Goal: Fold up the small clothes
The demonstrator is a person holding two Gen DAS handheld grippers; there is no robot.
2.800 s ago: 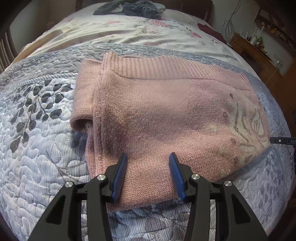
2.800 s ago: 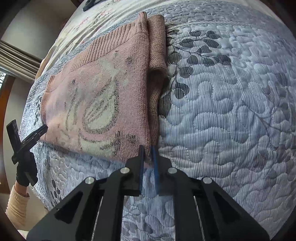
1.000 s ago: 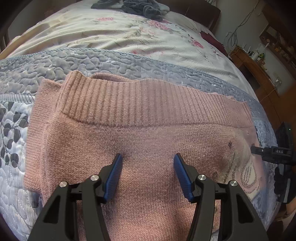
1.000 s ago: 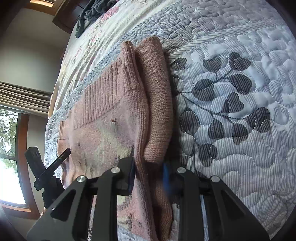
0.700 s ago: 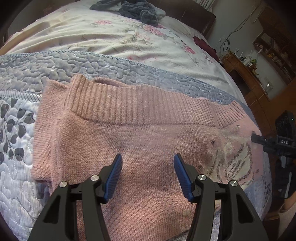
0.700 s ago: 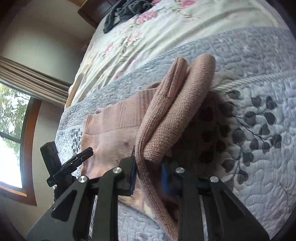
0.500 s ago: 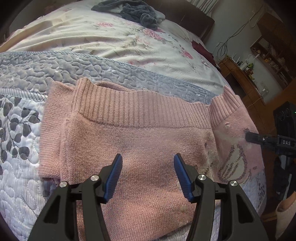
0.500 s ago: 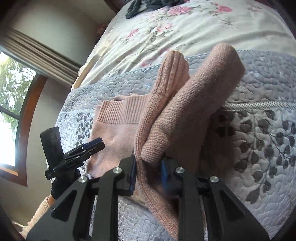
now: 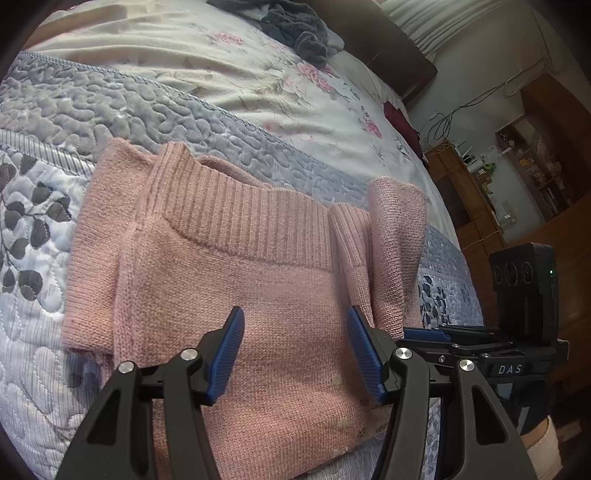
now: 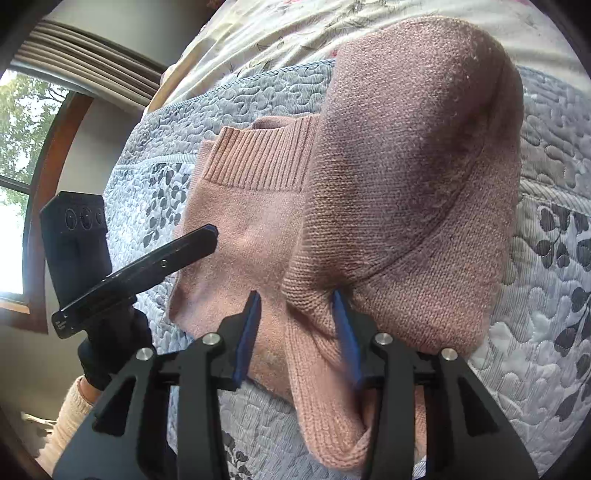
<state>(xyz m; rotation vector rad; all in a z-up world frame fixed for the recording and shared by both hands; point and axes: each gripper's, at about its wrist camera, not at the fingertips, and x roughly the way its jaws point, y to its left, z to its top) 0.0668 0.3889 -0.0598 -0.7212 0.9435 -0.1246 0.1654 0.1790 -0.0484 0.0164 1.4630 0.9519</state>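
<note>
In the left wrist view the left gripper (image 9: 295, 350) shows its 2 blue-padded fingers (image 9: 227, 354) spread wide in the lower centre of the frame, empty, hovering over the pink knitted sweater (image 9: 229, 280). The sweater lies flat across the middle of the frame on the blue-grey quilted bedspread with a leaf pattern (image 9: 33, 229), its ribbed band running across the centre. At centre right, 1 end of the sweater stands raised and curled over. Just right of it sits the right gripper (image 9: 424, 334).

In the right wrist view the right gripper (image 10: 297, 332) has its fingers (image 10: 249, 332) parted a moderate way, with a thick fold of the sweater (image 10: 406, 177) between them and bulging over the upper right; whether the pads press it I cannot tell. The left gripper (image 10: 210, 236) pokes in from centre left.

A cream floral sheet (image 9: 207, 62) covers the upper frame, with a dark grey heap of cloth (image 9: 295, 26) at top centre.
</note>
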